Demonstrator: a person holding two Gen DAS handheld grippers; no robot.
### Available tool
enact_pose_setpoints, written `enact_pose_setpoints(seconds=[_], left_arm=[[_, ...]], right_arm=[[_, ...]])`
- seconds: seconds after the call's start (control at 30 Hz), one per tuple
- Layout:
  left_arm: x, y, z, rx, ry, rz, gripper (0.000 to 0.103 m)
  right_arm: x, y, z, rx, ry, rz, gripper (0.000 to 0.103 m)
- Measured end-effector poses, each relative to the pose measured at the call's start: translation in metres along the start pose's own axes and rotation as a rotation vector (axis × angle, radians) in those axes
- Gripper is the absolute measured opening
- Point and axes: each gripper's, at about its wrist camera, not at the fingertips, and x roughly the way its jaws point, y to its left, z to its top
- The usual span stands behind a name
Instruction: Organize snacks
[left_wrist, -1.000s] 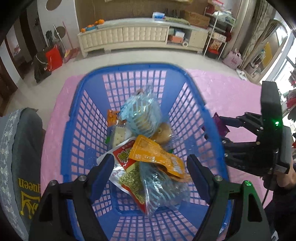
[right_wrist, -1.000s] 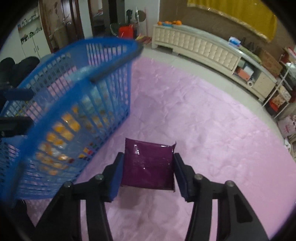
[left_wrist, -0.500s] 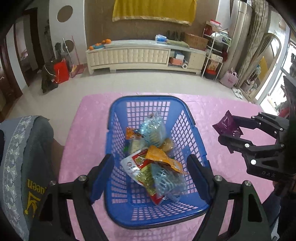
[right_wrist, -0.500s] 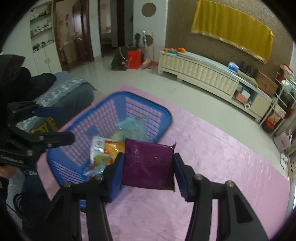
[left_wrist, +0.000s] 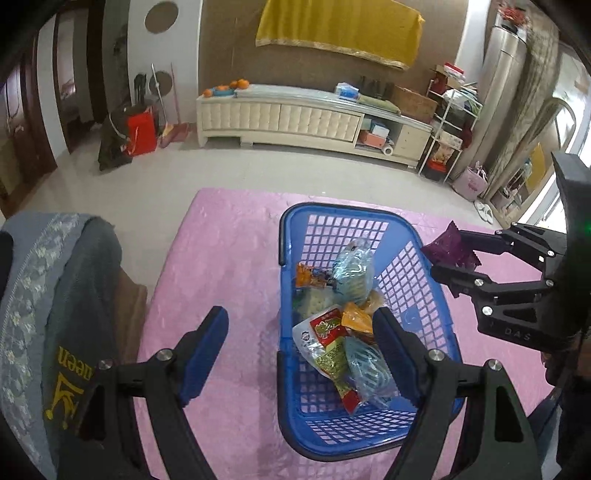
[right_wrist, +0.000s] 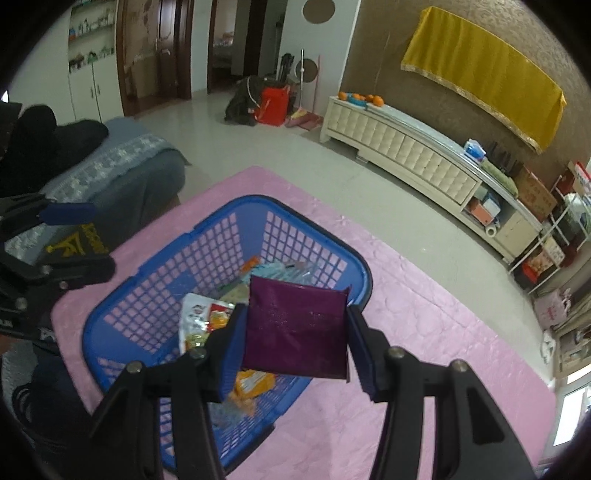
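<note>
Basket (left_wrist: 436, 295) sits on my pink table (left_wrist: 229, 258), full of snacks (left_wrist: 343, 332). My right hand-held gripper (right_wrist: 295, 332) clamps a purple packet (right_wrist: 295, 328) above it; my left hand-held gripper (left_wrist: 299, 332) hangs open, empty.

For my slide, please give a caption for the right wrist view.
Right gripper holds a purple snack packet above the blue basket of snacks on the pink mat.

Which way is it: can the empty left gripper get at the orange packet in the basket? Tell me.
Probably yes. The left gripper is open, the blue basket has no lid, and the orange packet lies on top of the pile.
</note>
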Motion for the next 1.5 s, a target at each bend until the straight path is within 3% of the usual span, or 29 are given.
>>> enact_pose_setpoints(seconds=[0.33, 0.4, 0.47, 0.53, 0.63, 0.87, 1.27, 1.5], left_arm=[[0.017, 0.002, 0.003, 0.023, 0.003, 0.004, 0.079], [0.018, 0.002, 0.003, 0.024, 0.007, 0.006, 0.079], [0.019, 0.002, 0.002, 0.027, 0.012, 0.017, 0.079], [0.017, 0.000, -0.001, 0.036, 0.011, 0.031, 0.079], [0.010, -0.006, -0.005, 0.058, -0.003, 0.032, 0.079], [-0.015, -0.026, -0.021, 0.056, -0.068, 0.020, 0.079], [-0.101, -0.086, -0.087, 0.049, -0.291, -0.011, 0.079], [-0.135, -0.115, -0.119, 0.052, -0.368, -0.018, 0.092]], right_arm=[[0.034, 0.002, 0.007, -0.040, 0.074, -0.069, 0.059], [0.041, 0.000, 0.009, -0.032, 0.101, -0.094, 0.066], [0.043, 0.000, 0.009, -0.030, 0.104, -0.108, 0.080], [0.040, -0.002, 0.005, -0.028, 0.101, -0.145, 0.086], [0.029, -0.004, -0.001, -0.004, 0.071, -0.133, 0.089], [-0.019, -0.005, -0.024, 0.097, -0.029, -0.096, 0.089], [-0.131, -0.001, -0.096, 0.281, -0.223, -0.182, 0.089], [-0.183, 0.001, -0.142, 0.384, -0.295, -0.168, 0.090]])
